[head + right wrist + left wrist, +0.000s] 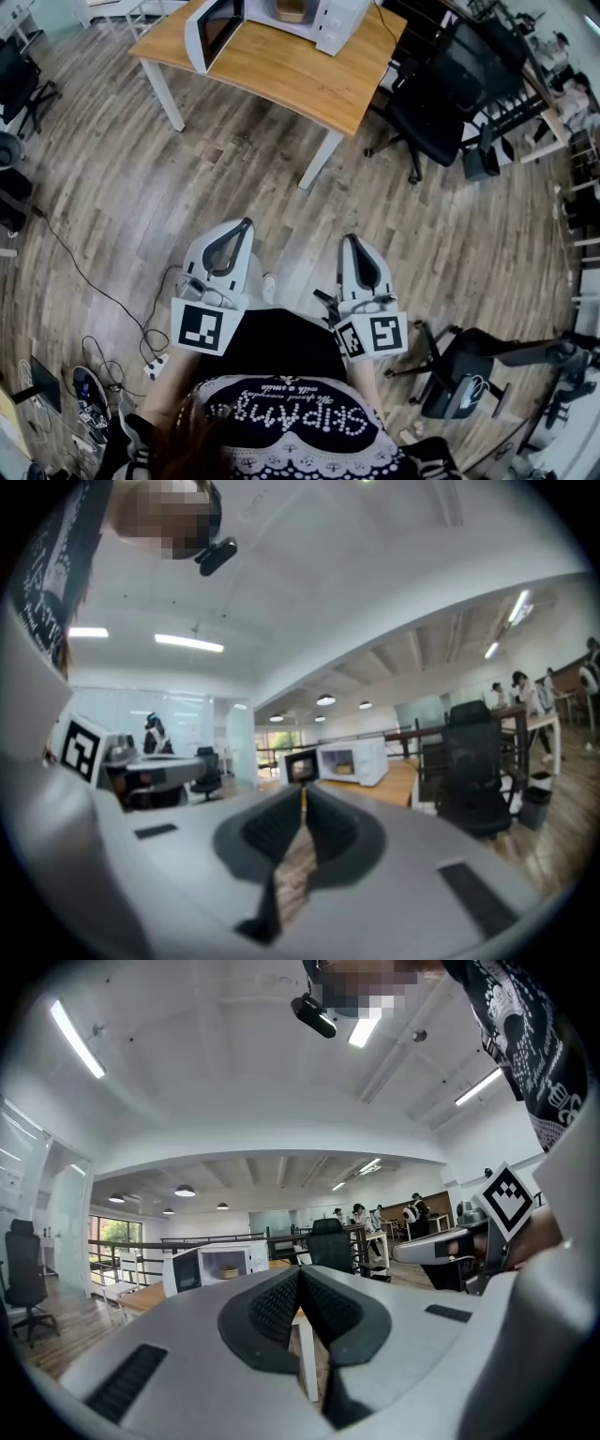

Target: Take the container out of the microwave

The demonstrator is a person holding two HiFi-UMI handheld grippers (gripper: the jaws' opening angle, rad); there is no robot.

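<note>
The white microwave (314, 17) stands on a wooden table (300, 75) far ahead, its door (214, 33) swung open to the left. A tan container (292, 9) sits inside it; it also shows as a small container (229, 1272) in the left gripper view and as a small container (343, 769) in the right gripper view. My left gripper (246, 223) and right gripper (351, 239) are held level, close to my body, well short of the table. Both are shut with nothing in them, jaws meeting at the left gripper's tips (300, 1271) and the right gripper's tips (304, 789).
A black office chair (441, 94) stands right of the table. Another chair (469, 375) lies low at my right. Cables (103, 309) trail over the wood floor at my left. People sit at desks in the far background.
</note>
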